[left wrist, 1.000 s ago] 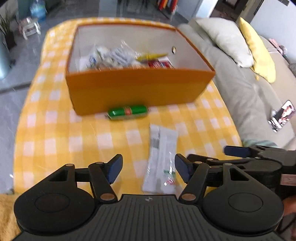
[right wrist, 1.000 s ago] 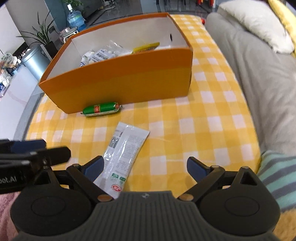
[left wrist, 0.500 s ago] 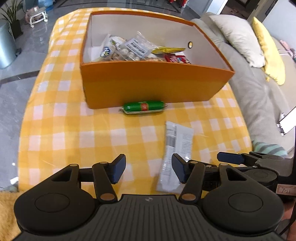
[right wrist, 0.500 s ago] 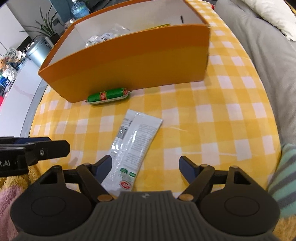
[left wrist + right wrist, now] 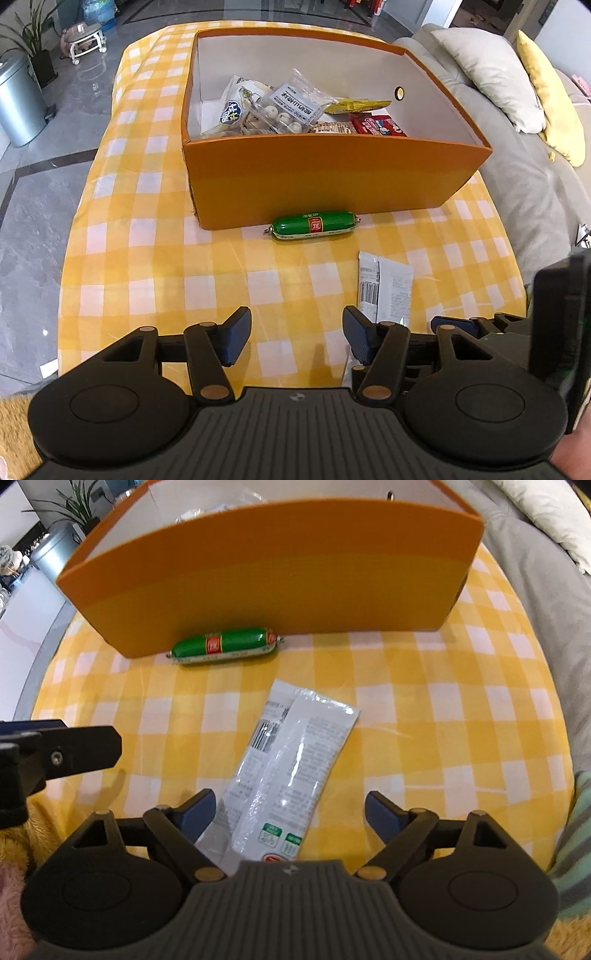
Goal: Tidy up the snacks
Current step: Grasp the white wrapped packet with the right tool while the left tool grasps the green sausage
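A table covered with a yellow-and-white checked cloth [image 5: 155, 236] is shown, with an orange cardboard box [image 5: 325, 177] of packaged snacks standing on it beside a grey sofa [image 5: 524, 177]. The left gripper [image 5: 293, 338] is held with jaws apart over bare cloth, nothing between them. A green sausage-shaped snack [image 5: 225, 645] lies against the box front; the flat white snack packet [image 5: 291, 764] lies nearer, between the opening jaws of the right gripper [image 5: 290, 812], ungripped.

Left gripper [image 5: 293, 338] angled steeply downward, jaws parted and empty. Right gripper [image 5: 286, 814] beside it, likewise pitched steeply down, jaws wide and opening, pads clear of contact. Part of a hand [image 5: 570, 461] visible at the frame's lower right edge.
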The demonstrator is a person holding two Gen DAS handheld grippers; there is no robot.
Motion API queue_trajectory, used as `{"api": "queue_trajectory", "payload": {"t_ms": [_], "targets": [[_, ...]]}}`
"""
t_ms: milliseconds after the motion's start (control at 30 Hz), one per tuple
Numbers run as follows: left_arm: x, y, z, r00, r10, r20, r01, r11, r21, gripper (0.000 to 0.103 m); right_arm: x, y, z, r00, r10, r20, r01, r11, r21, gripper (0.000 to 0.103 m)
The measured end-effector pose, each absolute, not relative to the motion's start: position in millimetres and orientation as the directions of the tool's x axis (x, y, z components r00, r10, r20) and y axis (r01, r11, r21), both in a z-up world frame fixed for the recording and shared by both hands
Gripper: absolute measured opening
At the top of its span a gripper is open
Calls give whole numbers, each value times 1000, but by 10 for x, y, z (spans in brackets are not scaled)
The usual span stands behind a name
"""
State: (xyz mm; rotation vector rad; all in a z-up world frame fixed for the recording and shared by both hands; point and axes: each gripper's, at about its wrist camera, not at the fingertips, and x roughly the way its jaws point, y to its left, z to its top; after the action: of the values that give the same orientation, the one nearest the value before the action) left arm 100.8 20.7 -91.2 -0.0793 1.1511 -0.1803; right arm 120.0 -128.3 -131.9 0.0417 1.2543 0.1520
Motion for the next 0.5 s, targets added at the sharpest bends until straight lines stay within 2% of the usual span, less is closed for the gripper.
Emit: {"api": "queue_trajectory", "payload": {"t_ms": [300,467,500], "targets": [[1044,103,-867,421,-212,-882,155,975,-160,67,1195,-1193,-1411,292,113,-950,-159,985,68,82],[1086,57,-873,415,-210,-885,181,973,-146,67,1167,-1224,-1380,315,93,-944,-207,978,27,54],[1094,47,-873,416,-211,-885,193,971,-141,67,1162,-1249,-1377,319,95,-943,-219,975,24,54]]}}
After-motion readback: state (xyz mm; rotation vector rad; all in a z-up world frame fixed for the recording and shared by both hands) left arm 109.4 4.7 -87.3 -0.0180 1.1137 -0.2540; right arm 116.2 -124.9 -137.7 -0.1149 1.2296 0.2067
